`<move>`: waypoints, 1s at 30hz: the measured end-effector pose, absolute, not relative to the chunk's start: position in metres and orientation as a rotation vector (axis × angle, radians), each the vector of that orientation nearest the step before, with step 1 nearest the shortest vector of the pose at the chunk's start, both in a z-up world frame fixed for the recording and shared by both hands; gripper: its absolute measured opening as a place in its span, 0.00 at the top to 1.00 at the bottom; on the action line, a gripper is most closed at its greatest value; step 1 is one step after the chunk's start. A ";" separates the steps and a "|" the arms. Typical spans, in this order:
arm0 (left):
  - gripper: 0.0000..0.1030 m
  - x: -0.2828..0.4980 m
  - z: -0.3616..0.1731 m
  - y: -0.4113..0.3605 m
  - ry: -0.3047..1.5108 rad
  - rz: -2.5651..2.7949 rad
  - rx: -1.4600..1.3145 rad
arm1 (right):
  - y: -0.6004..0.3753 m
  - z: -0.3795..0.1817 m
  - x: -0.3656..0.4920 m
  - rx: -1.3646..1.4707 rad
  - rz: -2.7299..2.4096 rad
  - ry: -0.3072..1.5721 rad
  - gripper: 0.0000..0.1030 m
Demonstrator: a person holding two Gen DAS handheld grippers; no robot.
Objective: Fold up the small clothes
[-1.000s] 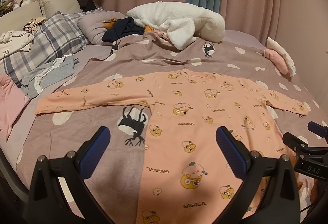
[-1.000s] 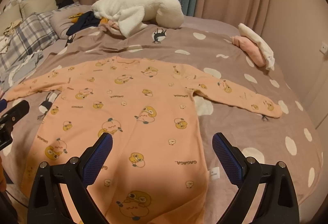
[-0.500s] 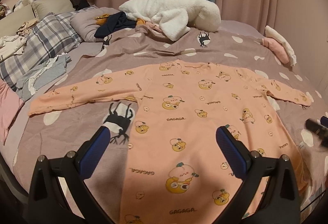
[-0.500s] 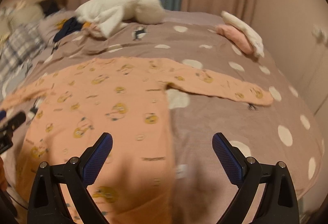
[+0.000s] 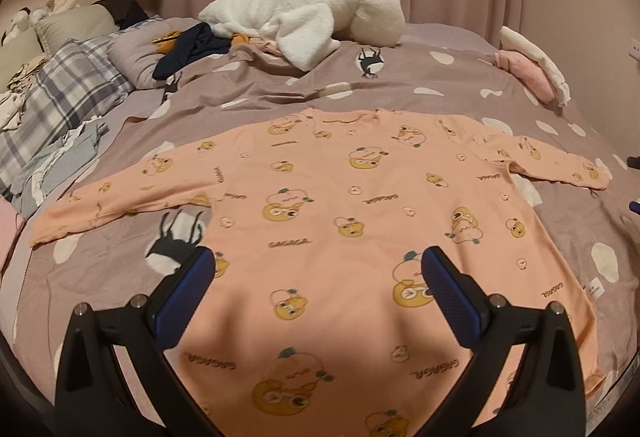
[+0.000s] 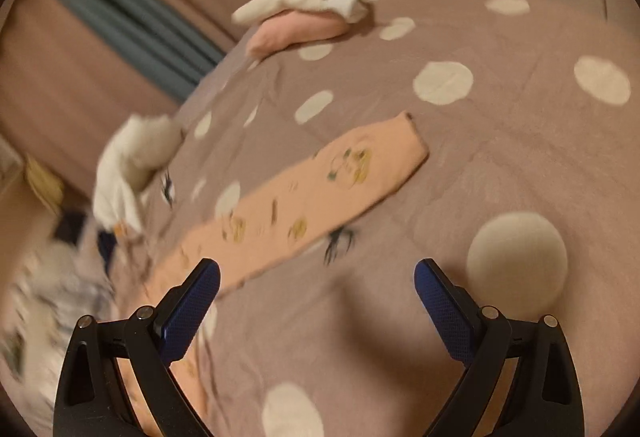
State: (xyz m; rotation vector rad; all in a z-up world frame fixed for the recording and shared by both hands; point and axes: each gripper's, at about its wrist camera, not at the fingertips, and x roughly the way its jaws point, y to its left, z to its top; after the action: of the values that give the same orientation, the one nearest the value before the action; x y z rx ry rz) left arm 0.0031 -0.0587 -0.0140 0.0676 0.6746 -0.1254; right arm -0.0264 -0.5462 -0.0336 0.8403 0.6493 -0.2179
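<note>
Peach long-sleeved cotton top [image 5: 360, 221] lies flat on the spotted mauve bedspread [image 5: 440, 77]; its right sleeve [image 6: 320, 189] stretches away ahead-left of the spread right gripper [image 6: 316, 277] (nearer), left gripper [image 5: 316, 265] also spread, over the body.

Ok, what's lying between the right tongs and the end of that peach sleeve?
Only bare spotted bedcover; nothing sits between the open right tongs and the sleeve. That shows in the right wrist view, though it is blurred.

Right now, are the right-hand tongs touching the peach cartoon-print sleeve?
Apart. The right wrist view shows the open right tongs empty, and the peach sleeve lying flat on the bed beyond their tips.
</note>
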 end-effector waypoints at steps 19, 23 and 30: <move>0.00 0.025 -0.040 -0.068 0.732 -0.090 0.103 | -0.605 -0.078 0.047 0.911 -0.094 0.649 0.05; 0.00 0.031 -0.047 -0.070 0.763 -0.086 0.114 | -0.602 -0.078 0.051 0.831 -0.100 0.674 0.10; 0.00 0.030 -0.044 -0.067 0.749 -0.091 0.100 | -0.628 -0.094 0.037 0.910 -0.177 0.692 0.88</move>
State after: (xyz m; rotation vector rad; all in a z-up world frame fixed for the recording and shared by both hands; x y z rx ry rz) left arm 0.0302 -0.0672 -0.0439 0.1001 0.7493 -0.0913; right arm 0.0370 -0.6275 -0.0937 0.9102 0.6921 -0.1766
